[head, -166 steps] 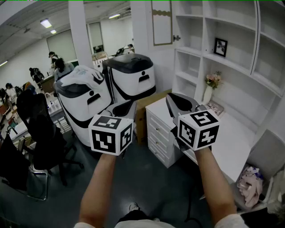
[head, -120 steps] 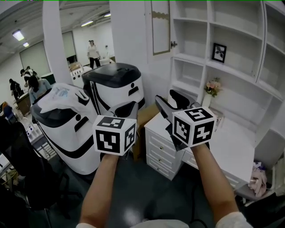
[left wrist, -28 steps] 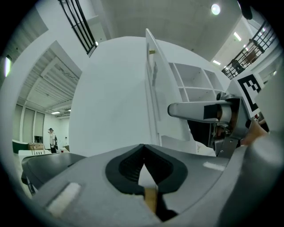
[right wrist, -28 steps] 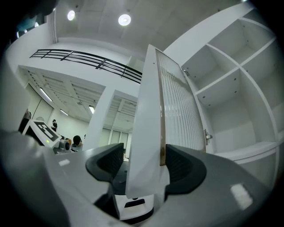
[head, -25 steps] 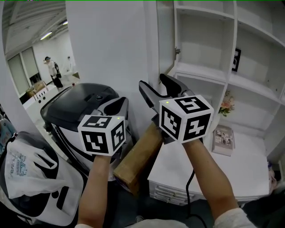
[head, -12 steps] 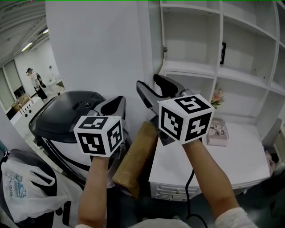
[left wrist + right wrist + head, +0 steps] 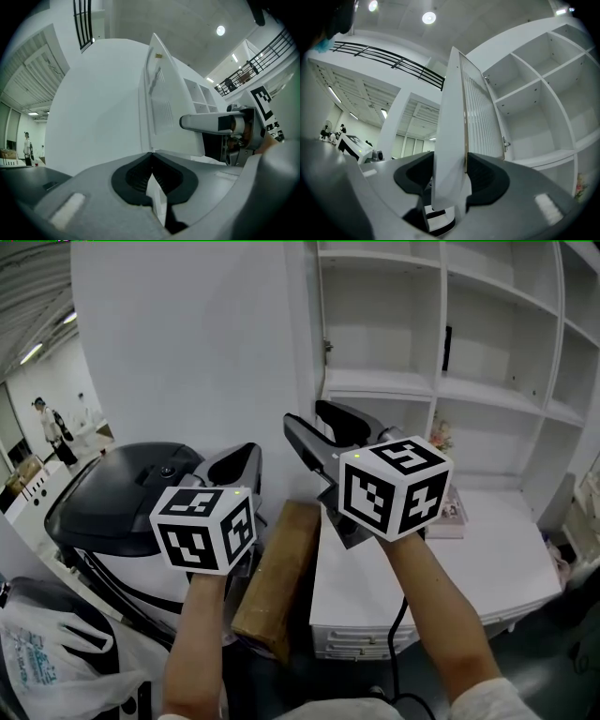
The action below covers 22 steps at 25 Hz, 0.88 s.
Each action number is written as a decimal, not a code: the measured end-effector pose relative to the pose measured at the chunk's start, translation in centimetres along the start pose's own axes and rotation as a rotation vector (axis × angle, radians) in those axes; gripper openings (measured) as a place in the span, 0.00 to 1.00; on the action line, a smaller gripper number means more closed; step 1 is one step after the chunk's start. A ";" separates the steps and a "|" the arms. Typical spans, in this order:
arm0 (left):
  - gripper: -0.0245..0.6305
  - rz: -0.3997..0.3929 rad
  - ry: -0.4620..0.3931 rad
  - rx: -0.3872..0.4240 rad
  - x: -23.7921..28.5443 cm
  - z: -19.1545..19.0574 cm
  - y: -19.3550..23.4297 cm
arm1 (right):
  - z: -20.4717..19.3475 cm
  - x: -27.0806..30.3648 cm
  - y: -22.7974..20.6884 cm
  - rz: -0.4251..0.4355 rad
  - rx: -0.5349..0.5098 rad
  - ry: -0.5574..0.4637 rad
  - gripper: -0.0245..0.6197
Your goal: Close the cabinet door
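A: While the right claw (image 7: 451, 160) pinches the cabinet door (image 7: 457, 103) edge-on between its pads, the left claw (image 7: 151, 155) hangs to its left, pressed together, empty.
B: Best swing it steadily toward the shelves (image 7: 534, 108) right of the claw, grip firm.

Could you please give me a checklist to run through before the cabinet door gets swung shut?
1. Cabinet door edge sits inside the right claw: ok.
2. Grip is firm, with the claw pressing both faces of the door: ok, as far as visible.
3. Left claw is clear of the door: ok; it is shut, empty and off to the door's left.
4. Shelf compartment behind the door has nothing sticking out: ok.
5. Hinge moves freely: cannot tell.
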<state>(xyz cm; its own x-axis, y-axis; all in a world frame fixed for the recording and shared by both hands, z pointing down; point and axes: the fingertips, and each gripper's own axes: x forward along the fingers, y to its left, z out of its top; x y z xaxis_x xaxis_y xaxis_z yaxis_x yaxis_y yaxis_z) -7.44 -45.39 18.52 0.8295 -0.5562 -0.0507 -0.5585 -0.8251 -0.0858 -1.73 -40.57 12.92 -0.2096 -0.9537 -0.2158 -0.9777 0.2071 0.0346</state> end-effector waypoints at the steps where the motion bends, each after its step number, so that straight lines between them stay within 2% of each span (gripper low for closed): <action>1: 0.03 -0.009 -0.001 -0.002 0.2 -0.1 -0.1 | 0.0 -0.1 -0.1 -0.004 0.001 -0.001 0.37; 22: 0.03 -0.128 -0.022 -0.001 2.1 0.6 -4.3 | 0.9 -3.7 -2.8 -0.061 0.000 0.012 0.30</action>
<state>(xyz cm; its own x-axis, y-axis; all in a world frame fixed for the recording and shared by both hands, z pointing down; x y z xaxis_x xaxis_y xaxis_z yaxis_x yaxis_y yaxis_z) -3.27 -42.96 18.15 0.8937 -0.4444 -0.0614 -0.4484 -0.8891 -0.0916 1.80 -37.41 12.79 -0.1501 -0.9670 -0.2060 -0.9886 0.1487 0.0221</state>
